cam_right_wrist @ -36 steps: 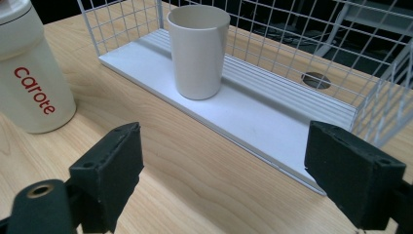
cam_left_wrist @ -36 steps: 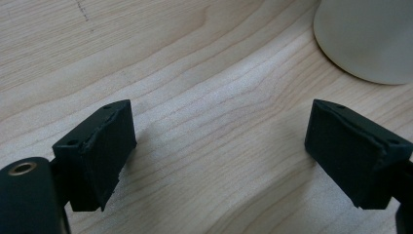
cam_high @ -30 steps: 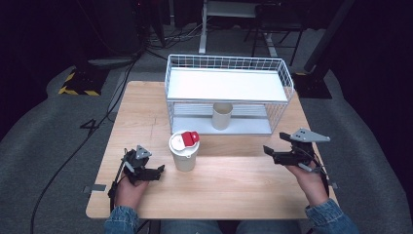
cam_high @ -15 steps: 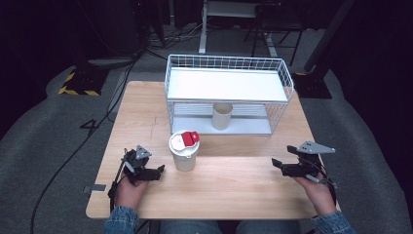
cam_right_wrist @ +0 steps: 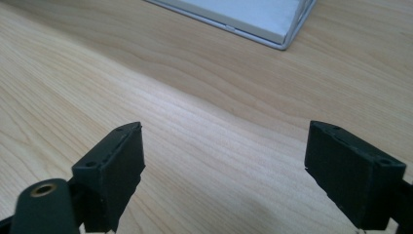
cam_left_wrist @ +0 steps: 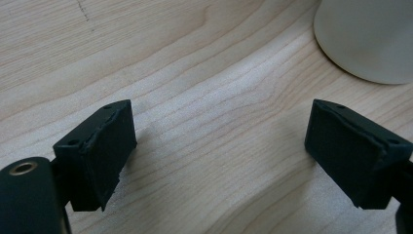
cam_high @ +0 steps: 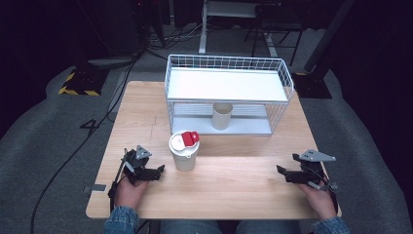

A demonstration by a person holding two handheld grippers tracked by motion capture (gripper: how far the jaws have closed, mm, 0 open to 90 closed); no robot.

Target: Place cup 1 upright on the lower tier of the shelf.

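Note:
A white cup with a white lid and a red tab stands at the middle of the wooden table. Its base shows at the top right of the left gripper view as cup. My left gripper rests low on the table just left of that cup, open, with bare wood between its jaws. My right gripper sits low near the table's right front, pointing left, open with nothing between its jaws. A beige cup stands under the shelf of a white wire rack.
The wire rack takes up the back half of the table; a corner of its base lies ahead of the right gripper. Bare wood lies between the two grippers along the front. Cables and stands are on the dark floor behind.
The right hand has come down and toward the table's near edge, its gripper now low over the wood. The left gripper and both cups have stayed put.

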